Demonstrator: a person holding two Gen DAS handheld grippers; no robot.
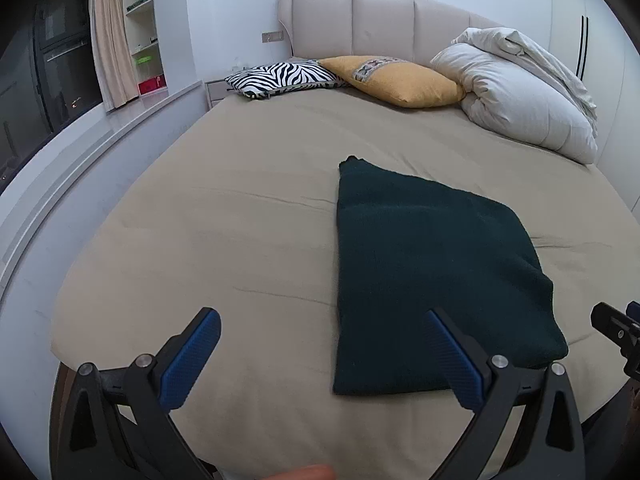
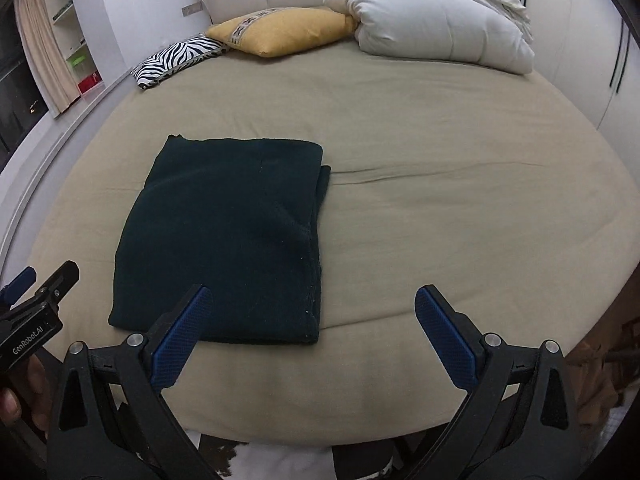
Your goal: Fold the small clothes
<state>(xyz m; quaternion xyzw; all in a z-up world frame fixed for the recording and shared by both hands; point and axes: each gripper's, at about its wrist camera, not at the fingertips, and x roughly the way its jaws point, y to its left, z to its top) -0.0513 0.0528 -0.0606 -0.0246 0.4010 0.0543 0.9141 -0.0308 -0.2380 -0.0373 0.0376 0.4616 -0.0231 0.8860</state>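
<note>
A dark green garment [image 1: 432, 272] lies folded into a flat rectangle on the beige bed sheet [image 1: 224, 208]; it also shows in the right wrist view [image 2: 228, 236]. My left gripper [image 1: 324, 320] is open and empty, held above the bed's near edge, with its right finger over the garment's near left corner. My right gripper [image 2: 312, 300] is open and empty, with its left finger over the garment's near edge. Each gripper shows at the edge of the other's view, the right [image 1: 616, 328] and the left [image 2: 36, 292].
A zebra-print pillow [image 1: 284, 76], a yellow pillow [image 1: 396, 80] and a bundled white duvet [image 1: 520, 92] lie at the headboard [image 1: 380, 20]. A window ledge, curtain and shelves run along the left wall. The bed's near edge is just below the grippers.
</note>
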